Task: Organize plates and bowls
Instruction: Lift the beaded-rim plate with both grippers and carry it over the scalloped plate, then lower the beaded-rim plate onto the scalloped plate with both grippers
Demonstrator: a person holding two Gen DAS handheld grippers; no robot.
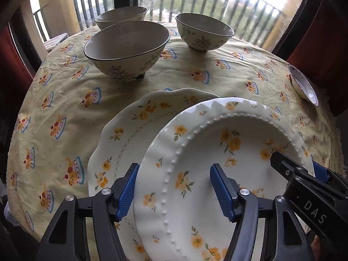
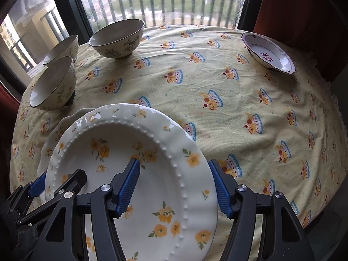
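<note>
A white beaded-rim plate [image 1: 239,152] [image 2: 121,134] with yellow flowers hangs tilted just above a larger scalloped flower plate [image 1: 130,130] [image 2: 52,139] that lies on the table. My left gripper [image 1: 174,189] clamps the beaded plate's left rim, one blue pad outside the edge and one inside the well. My right gripper [image 2: 175,184] clamps the opposite rim the same way. Each gripper also shows in the other's view: the right gripper [image 1: 293,169] and the left gripper [image 2: 58,180]. Three floral bowls [image 1: 126,47] [image 1: 120,16] [image 1: 203,31] stand farther back.
The round table wears a yellow patterned cloth [image 1: 65,108]. A small white dish [image 2: 267,52] with purple marks sits near the far right edge. Behind the table are a window and balcony railing [image 2: 174,0], with red curtains at the sides.
</note>
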